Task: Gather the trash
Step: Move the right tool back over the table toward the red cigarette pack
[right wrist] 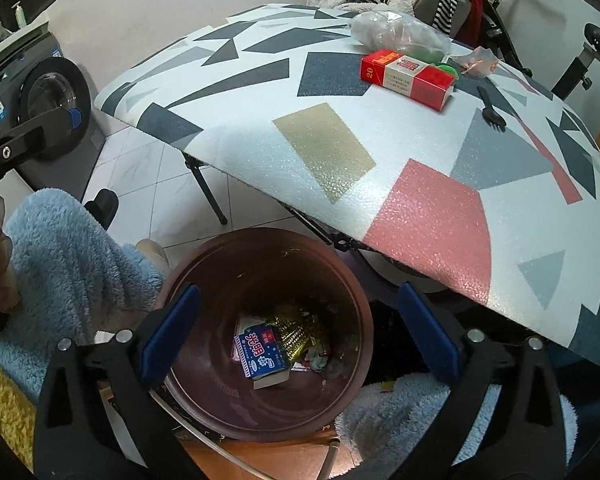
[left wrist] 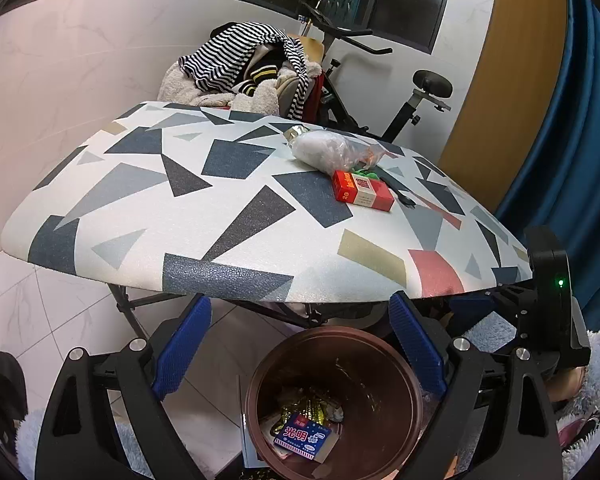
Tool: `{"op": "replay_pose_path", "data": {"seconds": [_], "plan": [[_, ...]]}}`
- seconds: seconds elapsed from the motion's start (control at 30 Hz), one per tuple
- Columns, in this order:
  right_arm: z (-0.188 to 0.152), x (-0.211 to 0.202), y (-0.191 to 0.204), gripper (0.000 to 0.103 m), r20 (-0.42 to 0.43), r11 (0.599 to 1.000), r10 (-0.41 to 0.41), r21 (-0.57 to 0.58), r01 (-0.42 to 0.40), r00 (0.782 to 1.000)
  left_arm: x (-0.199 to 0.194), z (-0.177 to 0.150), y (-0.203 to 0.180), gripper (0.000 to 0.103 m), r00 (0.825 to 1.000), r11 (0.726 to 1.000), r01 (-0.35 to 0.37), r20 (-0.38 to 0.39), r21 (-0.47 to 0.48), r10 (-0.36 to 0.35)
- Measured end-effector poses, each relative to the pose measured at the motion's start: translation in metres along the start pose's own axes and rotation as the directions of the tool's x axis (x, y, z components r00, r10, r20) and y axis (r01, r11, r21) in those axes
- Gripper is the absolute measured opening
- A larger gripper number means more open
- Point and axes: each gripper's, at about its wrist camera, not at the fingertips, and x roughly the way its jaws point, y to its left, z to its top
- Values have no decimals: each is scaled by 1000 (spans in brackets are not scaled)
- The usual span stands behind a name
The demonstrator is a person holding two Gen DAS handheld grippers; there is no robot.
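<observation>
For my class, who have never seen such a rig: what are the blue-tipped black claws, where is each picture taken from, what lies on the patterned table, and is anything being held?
Each claw is a hand-held gripper with a camera on it. The left gripper and right gripper are both open and empty, above a brown bin that holds a blue carton. On the table lie a red box, a crumpled plastic bag and a black fork.
</observation>
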Motion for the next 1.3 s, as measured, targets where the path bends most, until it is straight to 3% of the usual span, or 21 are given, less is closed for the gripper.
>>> {"op": "replay_pose_path", "data": {"seconds": [0.43,1.03,1.3], "plan": [[17,-21,-30,97,75,997,-38,72,32,996,4,13,-1,88,1000,1000,-4,1,1,4],[60,-42,-103,97,153,977,-151,176,123,977,22,82,0,90,998,998,-15,69,63,10],[74,-42,-119,97,162,972,-168,191,136,972,36,99,1,90,998,997,-13,61,73,9]]}}
